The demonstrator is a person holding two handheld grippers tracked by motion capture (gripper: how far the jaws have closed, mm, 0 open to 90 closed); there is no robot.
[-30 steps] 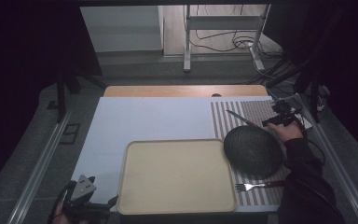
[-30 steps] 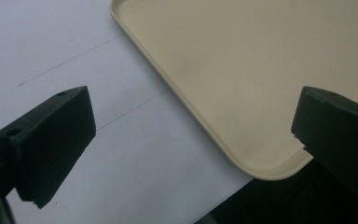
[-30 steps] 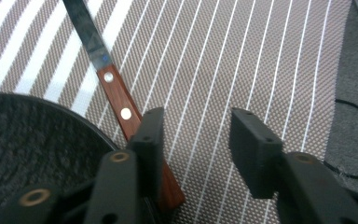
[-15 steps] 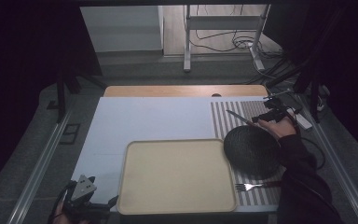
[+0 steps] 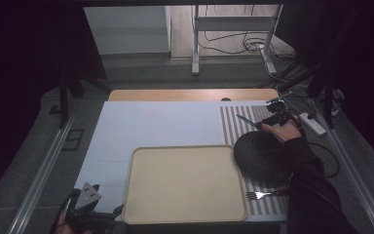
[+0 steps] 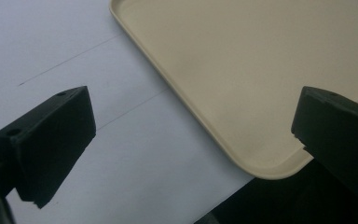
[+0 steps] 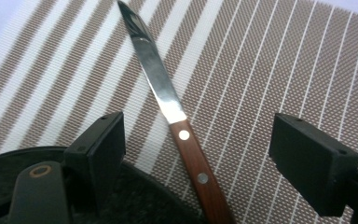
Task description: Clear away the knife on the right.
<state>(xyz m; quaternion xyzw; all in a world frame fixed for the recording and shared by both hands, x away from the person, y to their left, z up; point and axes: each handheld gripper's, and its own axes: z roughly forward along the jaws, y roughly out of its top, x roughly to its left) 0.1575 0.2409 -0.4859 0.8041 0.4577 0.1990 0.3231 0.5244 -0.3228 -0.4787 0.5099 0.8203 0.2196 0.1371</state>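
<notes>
The knife (image 7: 177, 116) has a shiny silver blade and a reddish-brown wooden handle with two small silver dots on it. It lies on a placemat (image 7: 270, 60) with brown and white stripes. The round plate (image 5: 263, 157) is very dark, almost black. The tray (image 5: 185, 184) is a plain pale yellow-cream. The fork (image 5: 259, 195) is silver. The table top (image 5: 160, 124) is a light bluish white, with a light brown wood strip along its far edge. The gripper jaws are black.

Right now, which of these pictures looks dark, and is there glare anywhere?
High view: dim, surroundings nearly black, only the tray and table lit. Right gripper view: bright and sharp, with glare along the knife blade. Left gripper view: evenly lit, no glare.
</notes>
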